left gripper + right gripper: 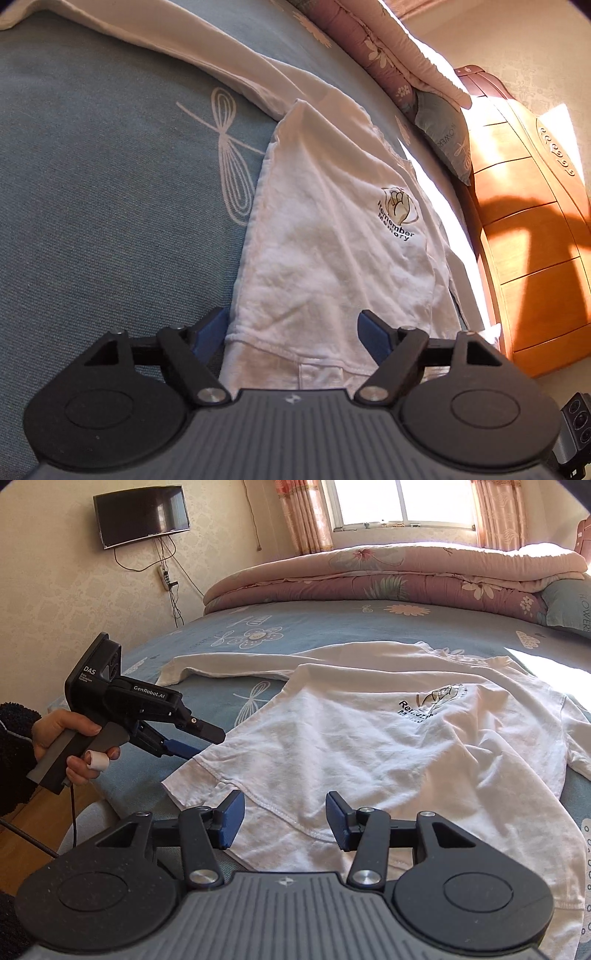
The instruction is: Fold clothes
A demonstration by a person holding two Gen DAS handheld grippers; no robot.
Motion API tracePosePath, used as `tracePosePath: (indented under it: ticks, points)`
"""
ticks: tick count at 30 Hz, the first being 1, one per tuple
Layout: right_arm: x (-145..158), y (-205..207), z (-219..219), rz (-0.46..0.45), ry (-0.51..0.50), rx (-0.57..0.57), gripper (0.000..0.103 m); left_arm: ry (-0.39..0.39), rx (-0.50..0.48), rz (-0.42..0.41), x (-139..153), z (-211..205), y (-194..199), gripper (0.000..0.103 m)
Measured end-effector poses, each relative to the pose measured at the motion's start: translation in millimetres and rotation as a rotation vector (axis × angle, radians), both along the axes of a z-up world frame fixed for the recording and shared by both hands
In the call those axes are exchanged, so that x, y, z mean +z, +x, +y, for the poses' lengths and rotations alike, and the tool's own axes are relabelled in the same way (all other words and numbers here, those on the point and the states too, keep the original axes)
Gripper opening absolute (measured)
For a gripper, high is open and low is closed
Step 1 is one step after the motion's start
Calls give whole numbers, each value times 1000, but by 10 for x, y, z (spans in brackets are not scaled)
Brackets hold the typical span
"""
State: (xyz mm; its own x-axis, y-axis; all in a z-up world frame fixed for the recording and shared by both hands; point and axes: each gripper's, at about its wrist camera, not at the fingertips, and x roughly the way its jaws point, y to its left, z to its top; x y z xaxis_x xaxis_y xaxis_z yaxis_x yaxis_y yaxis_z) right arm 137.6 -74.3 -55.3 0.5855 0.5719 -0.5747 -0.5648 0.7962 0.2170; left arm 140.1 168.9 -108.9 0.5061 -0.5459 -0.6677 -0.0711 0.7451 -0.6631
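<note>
Right wrist view: both grippers hovering at shirt hem, nothing gripped.
Right gripper [284, 818] gaping wide over hem; left gripper [195, 744] also open, nearer the hem corner; shirt [369, 746] lying flat on bed [314, 627], running lengthwise away toward collar.

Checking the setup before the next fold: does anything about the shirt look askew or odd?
The shirt is half folded: one side lies doubled over the body, while one long sleeve still trails out flat across the bedspread. The fabric is wrinkled. No damage shows.

Shirt [369, 746] on bed [314, 627]; quilt [369, 576] behind
</note>
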Motion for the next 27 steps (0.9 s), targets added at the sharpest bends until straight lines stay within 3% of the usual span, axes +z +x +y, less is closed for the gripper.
tracePosePath:
  ticks: [4,9,18,27]
  points:
    - [78,-174,-114,-25,33,-13,58,-45,24,7,-29,-10,27,88]
    - [178,-348,-205,-54,35,-35,59,-43,-9,-13,-40,-73,16,102]
    - [287,-616,-310,-100,10,-103,63,-70,-66,-58,-87,-114,-136,100]
    - [202,-575,-262,-54,4,-106,64,-151,-93,-40,-213,-54,-140,96]
